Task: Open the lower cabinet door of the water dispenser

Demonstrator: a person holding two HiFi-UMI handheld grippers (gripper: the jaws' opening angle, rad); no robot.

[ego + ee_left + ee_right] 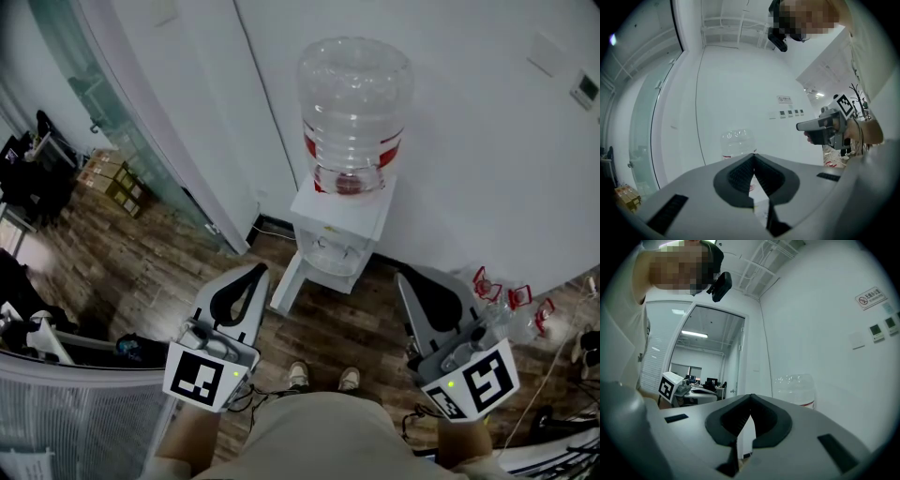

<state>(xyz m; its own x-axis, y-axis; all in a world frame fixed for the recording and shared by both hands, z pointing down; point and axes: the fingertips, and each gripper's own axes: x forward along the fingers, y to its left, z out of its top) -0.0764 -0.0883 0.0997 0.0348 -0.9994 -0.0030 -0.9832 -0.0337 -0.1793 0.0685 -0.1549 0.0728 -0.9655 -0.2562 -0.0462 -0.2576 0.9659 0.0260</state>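
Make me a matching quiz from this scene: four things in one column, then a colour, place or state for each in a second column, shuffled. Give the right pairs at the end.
Column one
1. bottle
2. water dispenser
3. cardboard boxes
4. left gripper

Column two
A. on the floor by the glass partition
B. clear with a red band
C. white, standing against the wall
D. jaws together, nothing held

Pairs: 1-B, 2-C, 3-A, 4-D

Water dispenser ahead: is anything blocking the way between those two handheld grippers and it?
Nothing visible: only bare wood-plank floor lies between the white water dispenser, the left gripper and the right gripper.
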